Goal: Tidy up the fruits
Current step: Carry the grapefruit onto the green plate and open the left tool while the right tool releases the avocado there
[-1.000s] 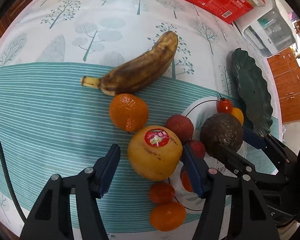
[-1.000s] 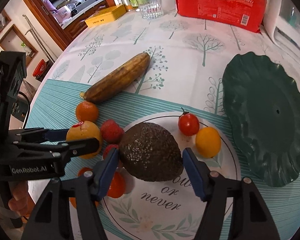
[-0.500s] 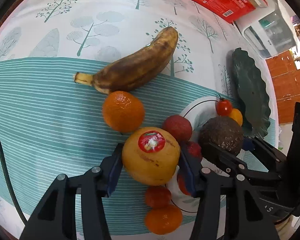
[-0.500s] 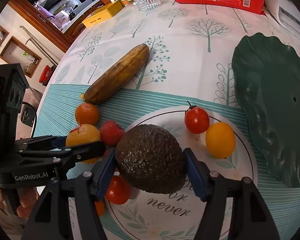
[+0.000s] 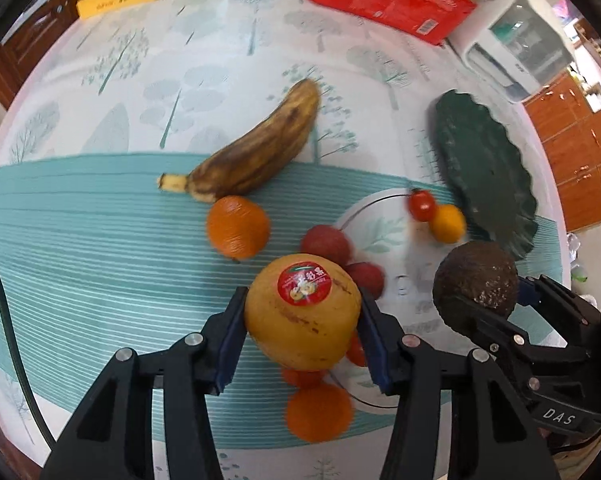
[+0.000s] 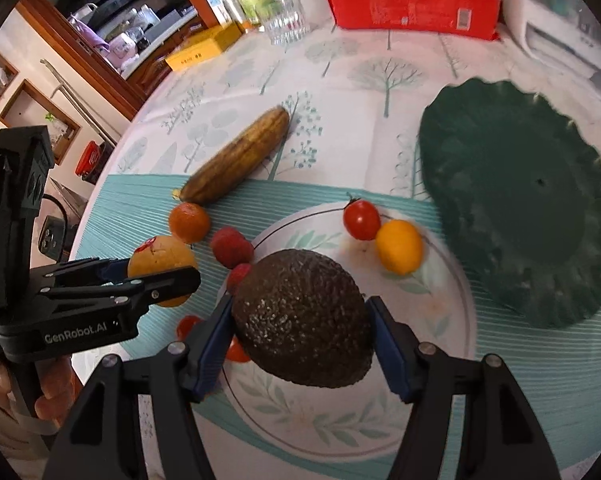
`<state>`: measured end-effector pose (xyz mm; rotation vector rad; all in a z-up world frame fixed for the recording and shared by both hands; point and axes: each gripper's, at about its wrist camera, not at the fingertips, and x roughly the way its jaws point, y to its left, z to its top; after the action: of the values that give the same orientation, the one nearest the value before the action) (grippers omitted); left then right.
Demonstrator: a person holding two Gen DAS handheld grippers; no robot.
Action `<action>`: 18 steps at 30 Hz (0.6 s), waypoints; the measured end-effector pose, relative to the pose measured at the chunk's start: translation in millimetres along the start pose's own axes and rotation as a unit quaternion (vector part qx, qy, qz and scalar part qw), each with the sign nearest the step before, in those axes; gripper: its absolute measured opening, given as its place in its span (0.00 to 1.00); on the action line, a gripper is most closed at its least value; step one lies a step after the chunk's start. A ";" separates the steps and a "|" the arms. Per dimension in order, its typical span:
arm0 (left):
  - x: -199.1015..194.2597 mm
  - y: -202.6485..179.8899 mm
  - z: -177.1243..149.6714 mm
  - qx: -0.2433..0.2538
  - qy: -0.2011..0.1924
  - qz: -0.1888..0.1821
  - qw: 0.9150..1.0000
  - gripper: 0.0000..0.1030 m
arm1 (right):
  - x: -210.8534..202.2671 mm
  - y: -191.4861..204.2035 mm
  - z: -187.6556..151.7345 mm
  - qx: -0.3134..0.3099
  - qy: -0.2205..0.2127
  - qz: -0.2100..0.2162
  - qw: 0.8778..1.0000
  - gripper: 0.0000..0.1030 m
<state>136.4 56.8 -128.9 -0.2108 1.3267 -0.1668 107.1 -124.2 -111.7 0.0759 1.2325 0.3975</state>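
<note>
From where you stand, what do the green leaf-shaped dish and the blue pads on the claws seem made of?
The green dish: probably glazed ceramic or moulded plastic; dark, ruffled rim, faint sheen. The blue pads of the right claw: likely soft rubber or foam; matte, pressed against the avocado.

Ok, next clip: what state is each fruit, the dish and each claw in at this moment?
Left claw: shut on the yellow-orange stickered fruit.
Right claw: shut on the dark bumpy avocado.
Brown-spotted banana: lying on the cloth, untouched.
Orange mandarin: on the cloth, free.
Red cherry tomato: touching the small yellow fruit.
Dark green scalloped dish: holds no fruit.
</note>
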 end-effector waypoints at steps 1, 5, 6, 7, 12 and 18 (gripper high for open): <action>-5.1 -7.2 1.3 0.005 -0.004 -0.004 1.000 0.49 | -6.6 -1.8 -1.3 0.001 -0.006 -0.002 1.000 0.64; -24.0 -44.3 9.6 0.042 -0.026 -0.016 0.999 0.49 | -34.3 -15.5 -6.8 0.011 -0.032 -0.021 0.999 0.64; -27.5 -55.0 12.7 0.054 -0.032 -0.019 0.998 0.49 | -41.2 -22.0 -7.6 0.016 -0.039 -0.029 0.999 0.64; -28.5 -64.7 15.5 0.062 -0.036 -0.021 0.997 0.49 | -46.6 -27.9 -8.4 0.020 -0.044 -0.036 0.998 0.64; -27.0 -120.3 35.3 0.111 -0.055 -0.035 0.992 0.49 | -68.6 -75.3 -7.1 0.056 -0.072 -0.088 0.992 0.64; 2.4 -170.5 66.6 0.136 -0.062 -0.035 0.988 0.49 | -74.6 -133.4 6.9 0.081 -0.096 -0.161 0.979 0.64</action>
<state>201.6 -105.1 -73.8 -0.0359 1.1590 -0.3854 127.1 -272.1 -78.0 0.0511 1.0613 0.0054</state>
